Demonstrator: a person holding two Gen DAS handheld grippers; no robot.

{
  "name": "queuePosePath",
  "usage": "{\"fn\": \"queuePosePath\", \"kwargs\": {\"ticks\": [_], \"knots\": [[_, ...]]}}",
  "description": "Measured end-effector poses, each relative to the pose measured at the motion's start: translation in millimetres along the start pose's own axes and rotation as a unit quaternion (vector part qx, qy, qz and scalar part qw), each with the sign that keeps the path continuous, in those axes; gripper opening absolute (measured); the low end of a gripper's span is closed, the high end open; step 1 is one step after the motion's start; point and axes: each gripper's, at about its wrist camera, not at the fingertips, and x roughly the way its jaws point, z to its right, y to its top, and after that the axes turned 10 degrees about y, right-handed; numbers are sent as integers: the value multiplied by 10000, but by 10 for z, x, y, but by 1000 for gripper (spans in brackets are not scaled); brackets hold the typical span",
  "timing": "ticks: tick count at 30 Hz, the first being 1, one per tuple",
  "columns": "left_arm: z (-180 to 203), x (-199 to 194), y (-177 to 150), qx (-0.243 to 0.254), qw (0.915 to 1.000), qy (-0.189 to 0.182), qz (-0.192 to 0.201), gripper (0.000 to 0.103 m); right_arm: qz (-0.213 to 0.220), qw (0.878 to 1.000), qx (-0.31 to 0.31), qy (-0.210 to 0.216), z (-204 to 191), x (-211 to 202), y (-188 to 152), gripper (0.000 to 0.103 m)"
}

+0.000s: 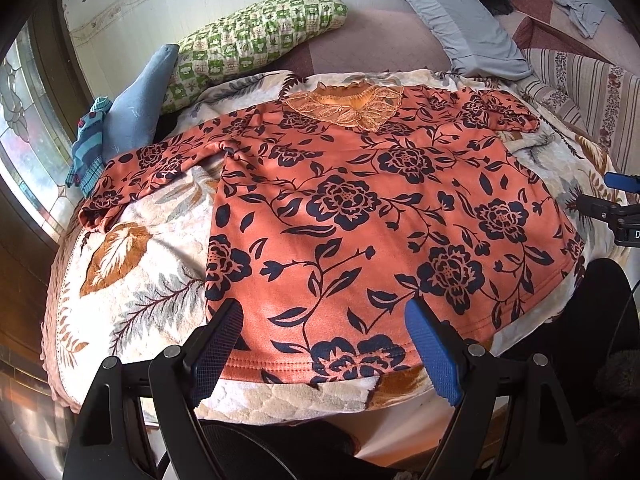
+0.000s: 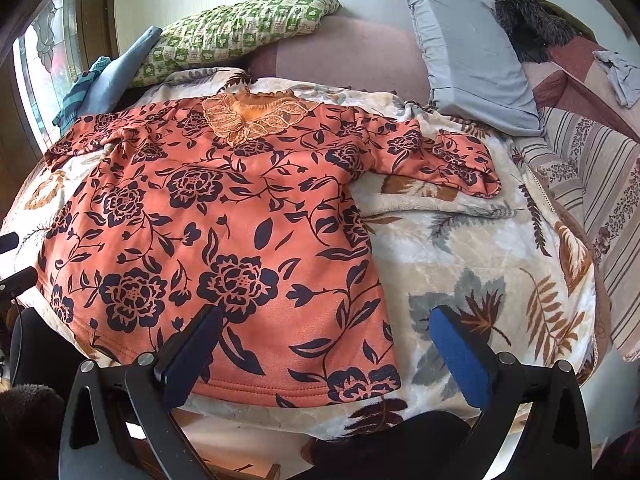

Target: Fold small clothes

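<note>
Lying flat on blanket (image 1: 132,292), floral top (image 1: 360,220); green pillow (image 1: 256,32), grey pillow (image 1: 460,20) beyond

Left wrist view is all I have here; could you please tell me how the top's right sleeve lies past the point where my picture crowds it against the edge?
Observer: In the right wrist view the right sleeve lies stretched out sideways on the leaf-print blanket, its cuff short of the striped cover.
Operator: Thank you. Where is the right gripper?
Observer: The right gripper is open above the hem of the floral top; its blue finger is over bare blanket beside the top's corner.
Operator: Is it holding any fabric?
Observer: No, nothing sits between its jaws.
</note>
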Motion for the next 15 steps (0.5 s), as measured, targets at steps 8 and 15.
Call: {"fn": "queuePosePath", "kwargs": {"ticks": [8, 15], "knots": [[-158, -31, 39, -185, 9998, 47, 53, 83, -62, 9999, 137, 23, 75, 57, 0, 103], [-291, 30, 62, -372, 9992, 118, -4, 83, -105, 9999, 29, 100, 114, 90, 84, 103]]}}
